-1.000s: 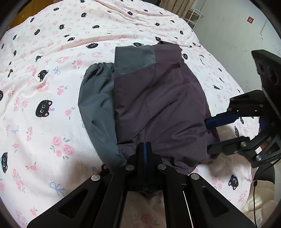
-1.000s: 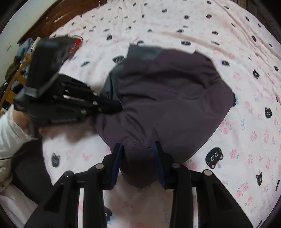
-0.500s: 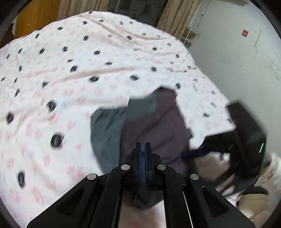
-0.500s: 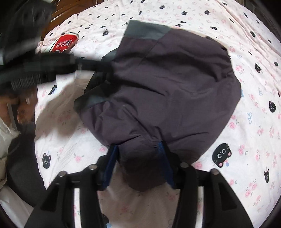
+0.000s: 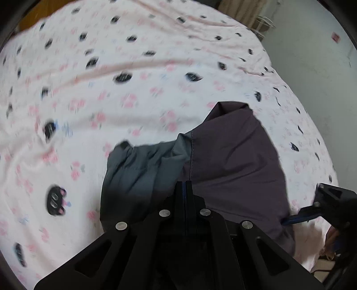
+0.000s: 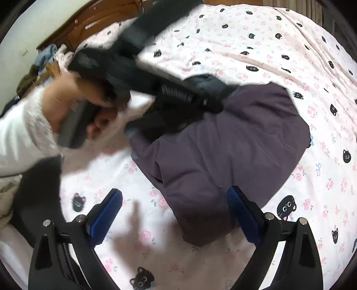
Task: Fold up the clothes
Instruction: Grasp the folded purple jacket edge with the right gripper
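Observation:
A dark purple garment [image 6: 234,138] with a grey panel [image 5: 142,169] lies on the bed. My left gripper [image 5: 185,185] is shut on the garment's near edge and holds the bunched grey side up. In the right wrist view the left gripper [image 6: 212,104] hangs over the garment's far left part, gripped by a hand [image 6: 73,100] in a white sleeve. My right gripper [image 6: 174,193] is opening wide. The garment's near corner lies between its blue pads [image 6: 243,214] without touching them. One of its blue fingers [image 5: 296,219] shows beside the garment's right edge.
The bed sheet [image 6: 267,44] is pink with black cats and flowers. A wooden headboard [image 6: 100,20] and a pile of clothes [image 6: 44,55] stand at the far left. A pale wall [image 5: 323,78] runs along the bed's right side.
The right gripper's jaws spread wide and let go of the garment's near corner. The left gripper rose and swung across with the garment's edge, bunching the grey side.

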Motion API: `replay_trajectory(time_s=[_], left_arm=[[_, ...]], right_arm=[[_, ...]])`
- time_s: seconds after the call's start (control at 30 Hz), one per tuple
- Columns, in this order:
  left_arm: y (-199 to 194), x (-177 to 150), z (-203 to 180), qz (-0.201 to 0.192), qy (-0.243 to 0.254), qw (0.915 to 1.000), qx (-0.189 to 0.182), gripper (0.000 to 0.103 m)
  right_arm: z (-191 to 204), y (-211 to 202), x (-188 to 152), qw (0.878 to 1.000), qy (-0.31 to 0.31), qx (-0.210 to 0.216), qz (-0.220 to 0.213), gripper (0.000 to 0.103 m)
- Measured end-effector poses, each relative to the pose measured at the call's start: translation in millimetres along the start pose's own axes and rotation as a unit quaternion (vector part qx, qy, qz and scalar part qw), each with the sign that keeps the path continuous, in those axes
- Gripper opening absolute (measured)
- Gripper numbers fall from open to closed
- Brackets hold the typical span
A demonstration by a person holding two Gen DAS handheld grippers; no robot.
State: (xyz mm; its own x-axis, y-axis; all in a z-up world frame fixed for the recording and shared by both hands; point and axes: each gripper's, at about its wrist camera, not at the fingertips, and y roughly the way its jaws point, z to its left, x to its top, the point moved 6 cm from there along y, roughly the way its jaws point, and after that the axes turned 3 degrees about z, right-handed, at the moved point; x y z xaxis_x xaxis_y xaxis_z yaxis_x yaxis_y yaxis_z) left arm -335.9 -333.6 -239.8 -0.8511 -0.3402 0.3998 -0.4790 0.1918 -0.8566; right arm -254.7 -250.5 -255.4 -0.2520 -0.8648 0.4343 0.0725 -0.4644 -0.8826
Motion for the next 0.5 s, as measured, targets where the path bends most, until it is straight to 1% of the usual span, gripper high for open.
replay_trajectory(time_s=[0.03, 0.1, 0.13, 0.2, 0.3, 0.33, 0.37, 0.4, 0.43, 0.47, 0.5], left_arm=[[4, -2, 7, 0.002, -0.024, 0.9996, -0.015, 0.003], [5, -6, 12, 0.001, -0.044, 0.9986, -0.031, 0.003], [6, -6, 12, 0.000, -0.043, 0.9986, -0.032, 0.003], [4, -6, 9, 0.000, -0.034, 0.9991, -0.025, 0.003], [3, -6, 7, 0.001, -0.028, 0.9994, -0.021, 0.003], [3, -7, 7, 0.002, -0.029, 0.9993, -0.022, 0.003], [3, -7, 8, 0.001, -0.031, 0.9992, -0.024, 0.003], [3, -7, 8, 0.000, -0.034, 0.9991, -0.026, 0.003], [2, -8, 8, 0.000, -0.033, 0.9991, -0.026, 0.003], [2, -8, 8, 0.000, -0.032, 0.9992, -0.026, 0.003], [2, -8, 8, 0.000, -0.030, 0.9992, -0.024, 0.003]], right_arm=[[-1, -4, 1, 1.000, 0.004, 0.007, -0.006, 0.096], [-3, -16, 6, 0.999, 0.018, 0.026, -0.025, 0.096], [-5, -23, 9, 0.999, 0.025, 0.033, -0.036, 0.096], [-14, -39, 22, 0.997, 0.042, 0.032, -0.064, 0.097], [-30, -54, 42, 0.995, 0.054, 0.011, -0.083, 0.096], [-34, -56, 48, 0.995, 0.058, 0.007, -0.085, 0.091], [-36, -58, 52, 0.995, 0.059, 0.006, -0.084, 0.067], [-40, -56, 55, 0.995, 0.061, -0.004, -0.076, 0.030], [-44, -54, 53, 0.995, 0.064, -0.014, -0.069, 0.017], [-47, -51, 52, 0.996, 0.068, -0.019, -0.061, 0.012], [-47, -47, 53, 0.996, 0.069, -0.016, -0.055, 0.012]])
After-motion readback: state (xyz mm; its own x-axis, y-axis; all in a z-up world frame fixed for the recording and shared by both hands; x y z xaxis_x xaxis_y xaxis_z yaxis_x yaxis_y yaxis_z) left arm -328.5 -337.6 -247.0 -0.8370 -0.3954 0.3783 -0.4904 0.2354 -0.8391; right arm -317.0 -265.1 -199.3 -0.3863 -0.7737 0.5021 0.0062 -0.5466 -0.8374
